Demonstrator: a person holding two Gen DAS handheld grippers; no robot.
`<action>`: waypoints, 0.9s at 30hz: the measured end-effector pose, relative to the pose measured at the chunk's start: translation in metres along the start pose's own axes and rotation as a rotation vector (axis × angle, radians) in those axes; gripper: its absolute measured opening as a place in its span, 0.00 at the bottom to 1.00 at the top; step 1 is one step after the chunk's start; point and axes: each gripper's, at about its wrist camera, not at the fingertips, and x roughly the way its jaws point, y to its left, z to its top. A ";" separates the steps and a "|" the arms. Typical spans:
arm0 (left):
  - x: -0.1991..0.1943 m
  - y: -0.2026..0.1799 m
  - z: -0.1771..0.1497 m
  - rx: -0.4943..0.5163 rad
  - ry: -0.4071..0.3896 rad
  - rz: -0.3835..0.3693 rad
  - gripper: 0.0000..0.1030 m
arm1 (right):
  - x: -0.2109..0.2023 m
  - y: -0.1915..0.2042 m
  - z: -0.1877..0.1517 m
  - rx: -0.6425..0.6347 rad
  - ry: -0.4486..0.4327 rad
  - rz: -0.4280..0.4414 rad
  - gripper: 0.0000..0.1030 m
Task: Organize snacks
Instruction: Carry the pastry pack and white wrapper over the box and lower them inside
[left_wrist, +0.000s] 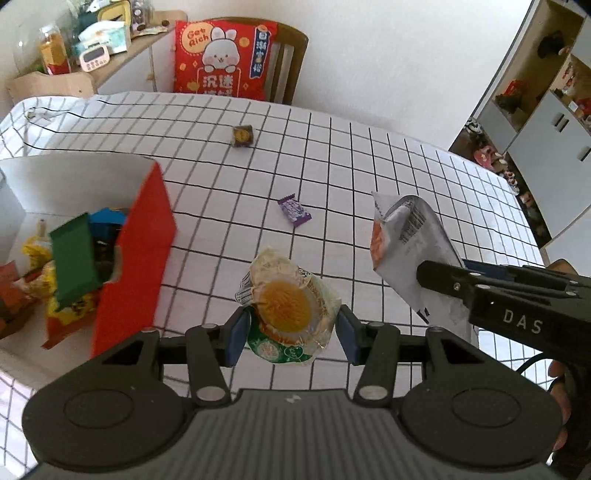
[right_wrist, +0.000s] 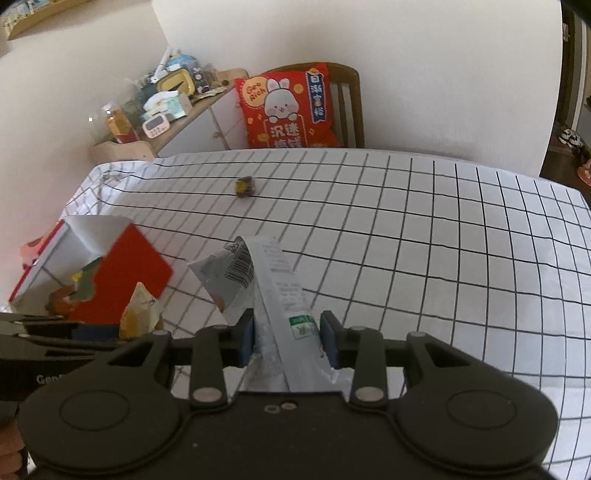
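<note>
My left gripper (left_wrist: 291, 332) is shut on a clear-wrapped round yellow pastry (left_wrist: 286, 304) with a green end, held above the table. My right gripper (right_wrist: 287, 338) is shut on a silver snack packet (right_wrist: 258, 280), which also shows in the left wrist view (left_wrist: 410, 243) to the right of the pastry. A red and white box (left_wrist: 136, 251) at the left holds several snacks; it also shows in the right wrist view (right_wrist: 122, 273). A purple candy (left_wrist: 293, 210) and a small dark snack (left_wrist: 242, 135) lie loose on the checked cloth. The dark snack also shows in the right wrist view (right_wrist: 245, 186).
A checked tablecloth (left_wrist: 369, 166) covers the table. A wooden chair with a red rabbit cushion (left_wrist: 221, 59) stands at the far edge. A cluttered side shelf (left_wrist: 96, 40) is at the back left. A cabinet (left_wrist: 546, 110) stands at the right.
</note>
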 end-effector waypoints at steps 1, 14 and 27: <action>-0.007 0.004 -0.002 -0.005 -0.005 -0.006 0.48 | -0.005 0.005 0.000 -0.006 -0.007 0.001 0.35; -0.080 0.063 -0.015 -0.035 -0.085 -0.007 0.48 | -0.037 0.078 -0.001 -0.046 -0.036 0.057 0.35; -0.115 0.148 -0.012 -0.090 -0.148 0.042 0.48 | -0.031 0.159 -0.002 -0.096 -0.036 0.084 0.35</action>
